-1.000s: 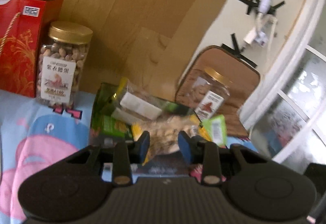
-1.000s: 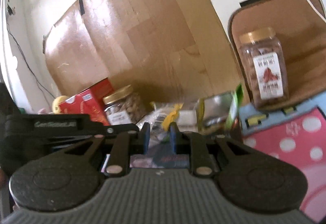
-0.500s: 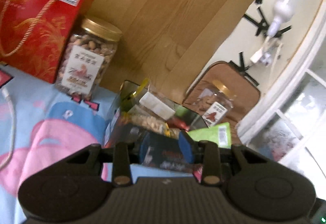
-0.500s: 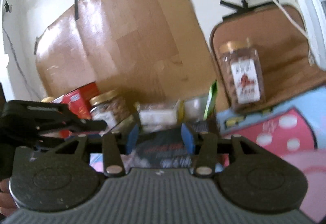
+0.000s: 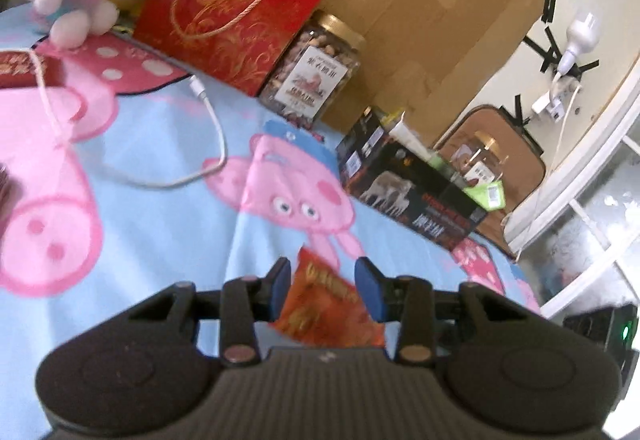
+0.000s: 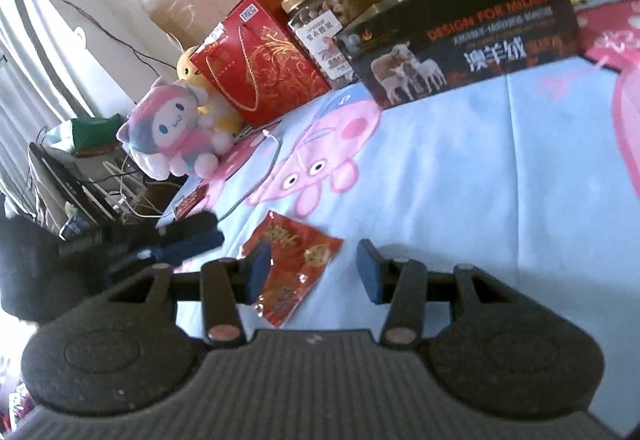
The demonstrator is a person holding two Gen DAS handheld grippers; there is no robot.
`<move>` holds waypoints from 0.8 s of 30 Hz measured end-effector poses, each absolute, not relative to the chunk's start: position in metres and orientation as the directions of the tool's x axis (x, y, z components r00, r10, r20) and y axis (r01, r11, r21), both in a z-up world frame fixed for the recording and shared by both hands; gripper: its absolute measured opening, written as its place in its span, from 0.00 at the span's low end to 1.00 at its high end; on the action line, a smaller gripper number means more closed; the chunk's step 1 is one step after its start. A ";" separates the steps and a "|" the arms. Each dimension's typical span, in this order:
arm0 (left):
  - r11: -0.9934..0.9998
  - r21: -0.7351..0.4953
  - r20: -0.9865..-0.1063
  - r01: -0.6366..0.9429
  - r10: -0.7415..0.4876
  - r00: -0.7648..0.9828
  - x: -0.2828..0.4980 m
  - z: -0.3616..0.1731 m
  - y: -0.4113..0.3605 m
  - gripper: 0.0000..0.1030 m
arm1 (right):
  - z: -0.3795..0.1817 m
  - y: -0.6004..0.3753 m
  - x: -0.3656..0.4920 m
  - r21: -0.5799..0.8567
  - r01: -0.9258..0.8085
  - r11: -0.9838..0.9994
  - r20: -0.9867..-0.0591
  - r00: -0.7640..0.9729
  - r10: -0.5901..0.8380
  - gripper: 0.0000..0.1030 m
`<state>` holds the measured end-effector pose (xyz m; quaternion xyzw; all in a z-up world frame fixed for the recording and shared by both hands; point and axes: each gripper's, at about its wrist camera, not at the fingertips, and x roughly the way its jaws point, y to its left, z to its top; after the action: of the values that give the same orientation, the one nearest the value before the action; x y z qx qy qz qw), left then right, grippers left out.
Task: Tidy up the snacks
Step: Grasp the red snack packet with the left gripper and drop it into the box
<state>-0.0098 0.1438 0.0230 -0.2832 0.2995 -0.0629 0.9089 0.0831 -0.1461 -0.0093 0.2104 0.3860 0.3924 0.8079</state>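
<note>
A red snack packet (image 5: 326, 304) lies flat on the blue cartoon sheet (image 5: 168, 208), between the tips of my open left gripper (image 5: 323, 282), which hovers just over it. The same packet (image 6: 296, 272) lies under my right gripper (image 6: 314, 272), which is open and empty, its left finger over the packet's edge. The left gripper's fingers (image 6: 188, 236) show at the left of the right wrist view. A black box (image 5: 412, 196) holding several snack bags stands at the back; it also shows in the right wrist view (image 6: 460, 40).
A red gift bag (image 5: 232, 20) and a nut jar (image 5: 316, 72) stand against a cardboard panel; both also show in the right wrist view, bag (image 6: 260, 68) and jar (image 6: 320, 24). A plush toy (image 6: 172, 128), a white cable (image 5: 192, 160) and a second jar (image 5: 480, 160) are nearby.
Both grippers have pulled back from the black box and dropped low over the sheet. The right gripper has opened wider. The red packet now lies between the fingers of both.
</note>
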 end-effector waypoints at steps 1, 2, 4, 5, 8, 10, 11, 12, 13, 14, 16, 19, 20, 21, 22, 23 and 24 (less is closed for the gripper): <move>0.837 -0.544 -0.522 -0.061 -0.280 0.805 -0.010 0.020 0.142 0.33 | -0.010 -0.146 0.084 0.659 -0.456 0.598 -0.458 0.388 0.800 0.49; 0.848 -0.523 -0.552 -0.082 -0.264 0.791 -0.008 0.016 0.140 0.33 | -0.010 -0.146 0.087 0.678 -0.439 0.590 -0.457 0.378 0.805 0.49; 0.877 -0.468 -0.583 -0.114 -0.209 0.785 -0.006 0.010 0.134 0.21 | -0.012 -0.148 0.091 0.707 -0.407 0.578 -0.452 0.368 0.813 0.49; 0.886 -0.450 -0.585 -0.114 -0.196 0.787 -0.007 0.010 0.131 0.21 | -0.013 -0.149 0.093 0.717 -0.395 0.575 -0.448 0.370 0.814 0.49; 0.890 -0.443 -0.592 -0.108 -0.200 0.780 -0.006 0.012 0.126 0.23 | -0.015 -0.153 0.090 0.733 -0.375 0.568 -0.439 0.377 0.816 0.48; 0.858 -0.511 -0.578 -0.057 -0.294 0.761 -0.005 0.010 0.124 0.31 | -0.015 -0.153 0.088 0.730 -0.376 0.570 -0.439 0.381 0.814 0.49; 0.835 -0.549 -0.563 -0.031 -0.341 0.753 -0.005 0.009 0.123 0.41 | -0.015 -0.153 0.087 0.729 -0.377 0.571 -0.438 0.383 0.813 0.49; 0.823 -0.568 -0.549 -0.017 -0.363 0.753 -0.006 0.008 0.121 0.45 | -0.015 -0.153 0.087 0.729 -0.378 0.570 -0.436 0.385 0.813 0.49; 0.814 -0.581 -0.539 -0.004 -0.381 0.751 -0.006 0.008 0.118 0.52 | -0.015 -0.153 0.086 0.729 -0.380 0.569 -0.434 0.386 0.814 0.49; 0.804 -0.595 -0.529 0.010 -0.401 0.748 -0.006 0.007 0.116 0.53 | -0.016 -0.153 0.086 0.728 -0.384 0.568 -0.432 0.386 0.815 0.48; 0.769 -0.639 -0.510 0.032 -0.455 0.730 -0.004 0.004 0.114 0.53 | -0.016 -0.155 0.086 0.727 -0.389 0.566 -0.429 0.387 0.816 0.48; 0.726 -0.687 -0.495 0.026 -0.494 0.715 0.001 -0.001 0.110 0.37 | -0.017 -0.157 0.086 0.729 -0.383 0.568 -0.429 0.391 0.814 0.44; 0.737 -0.676 -0.512 0.011 -0.481 0.711 0.004 -0.003 0.109 0.23 | -0.017 -0.158 0.087 0.733 -0.374 0.567 -0.430 0.392 0.814 0.42; 0.736 -0.677 -0.522 -0.002 -0.478 0.707 0.005 -0.006 0.109 0.21 | -0.018 -0.161 0.088 0.743 -0.369 0.559 -0.423 0.389 0.819 0.42; 0.720 -0.694 -0.512 -0.006 -0.487 0.707 0.006 -0.008 0.111 0.20 | -0.019 -0.163 0.088 0.749 -0.363 0.555 -0.419 0.389 0.820 0.42; 0.700 -0.714 -0.504 -0.015 -0.498 0.706 0.007 -0.011 0.114 0.20 | -0.019 -0.165 0.087 0.757 -0.360 0.546 -0.413 0.383 0.826 0.42; 0.684 -0.729 -0.498 -0.023 -0.507 0.704 0.007 -0.012 0.117 0.20 | -0.019 -0.167 0.087 0.764 -0.357 0.538 -0.408 0.379 0.830 0.42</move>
<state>0.0072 0.1166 -0.0124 -0.3706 0.3570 -0.1431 0.8454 0.0867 -0.1674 -0.0194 0.2919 0.4057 0.3817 0.7775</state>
